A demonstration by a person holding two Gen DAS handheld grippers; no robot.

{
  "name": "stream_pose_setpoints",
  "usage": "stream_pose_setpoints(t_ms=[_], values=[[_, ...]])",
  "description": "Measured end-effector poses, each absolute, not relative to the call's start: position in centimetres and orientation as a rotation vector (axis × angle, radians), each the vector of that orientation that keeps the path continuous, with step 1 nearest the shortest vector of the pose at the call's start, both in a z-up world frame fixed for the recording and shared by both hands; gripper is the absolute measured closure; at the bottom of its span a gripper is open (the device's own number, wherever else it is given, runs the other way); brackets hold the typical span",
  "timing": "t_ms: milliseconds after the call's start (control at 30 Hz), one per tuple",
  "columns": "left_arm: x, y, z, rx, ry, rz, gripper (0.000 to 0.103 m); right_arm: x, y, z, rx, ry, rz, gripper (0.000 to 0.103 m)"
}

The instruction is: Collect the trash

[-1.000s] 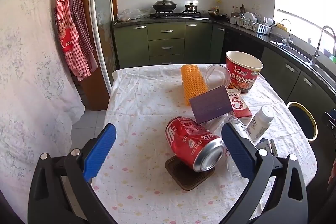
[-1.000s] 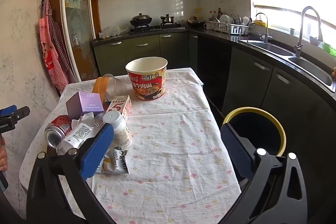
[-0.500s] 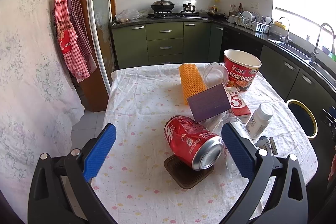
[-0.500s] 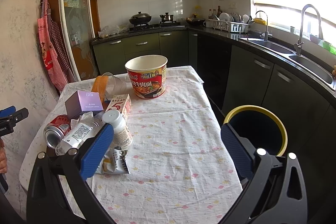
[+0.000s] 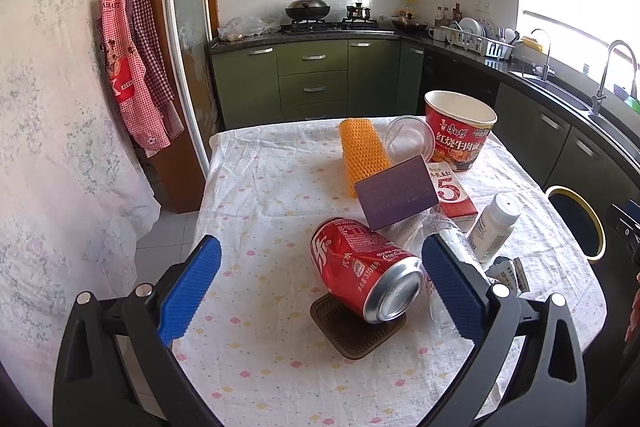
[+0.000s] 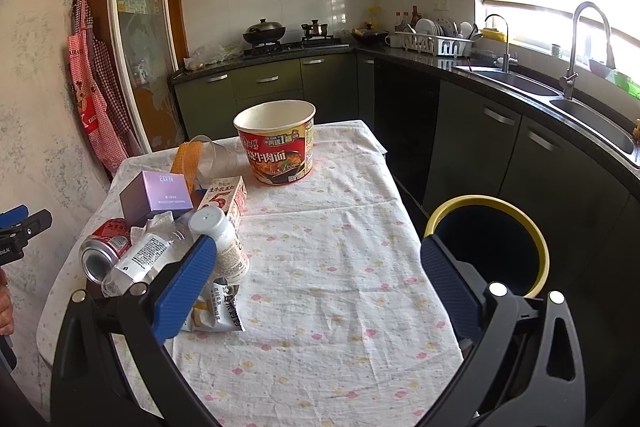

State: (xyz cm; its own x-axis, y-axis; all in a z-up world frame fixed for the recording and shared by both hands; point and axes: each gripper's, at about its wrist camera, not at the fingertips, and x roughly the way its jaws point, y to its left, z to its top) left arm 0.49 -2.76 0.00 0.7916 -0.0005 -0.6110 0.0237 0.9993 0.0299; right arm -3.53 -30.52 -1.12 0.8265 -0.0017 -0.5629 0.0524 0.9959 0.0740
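Observation:
A red cola can [image 5: 362,267] lies on its side on a dark brown coaster [image 5: 356,327], just ahead of my open left gripper [image 5: 320,287]. Behind the can sit a purple box [image 5: 394,193], an orange mesh sleeve [image 5: 362,151], a clear cup [image 5: 408,141], a red noodle bowl [image 5: 458,131], a milk carton [image 5: 452,195], a white bottle [image 5: 494,227] and a crushed clear bottle [image 5: 444,267]. My right gripper [image 6: 316,287] is open over the cloth beside the white bottle [image 6: 220,239] and a snack wrapper [image 6: 216,311]. A black bin with a yellow rim [image 6: 486,243] stands right of the table.
The table [image 6: 328,267] has a white cloth with a floral print. Green kitchen cabinets [image 5: 312,83] and a counter with a sink [image 6: 560,99] run behind and to the right. Aprons [image 5: 132,67] hang on the left wall. A hand's edge shows at far left in the right wrist view.
Both views have shifted only slightly; the left gripper has drifted a little and the objects have not moved. Both grippers stay open.

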Motion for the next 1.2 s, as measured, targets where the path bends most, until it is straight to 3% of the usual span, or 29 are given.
stream_pose_setpoints(t_ms=[1200], values=[[0.37, -2.96, -0.02, 0.046, 0.653, -0.012, 0.004, -3.40, -31.22, -1.11, 0.096, 0.611, -0.030, 0.006]])
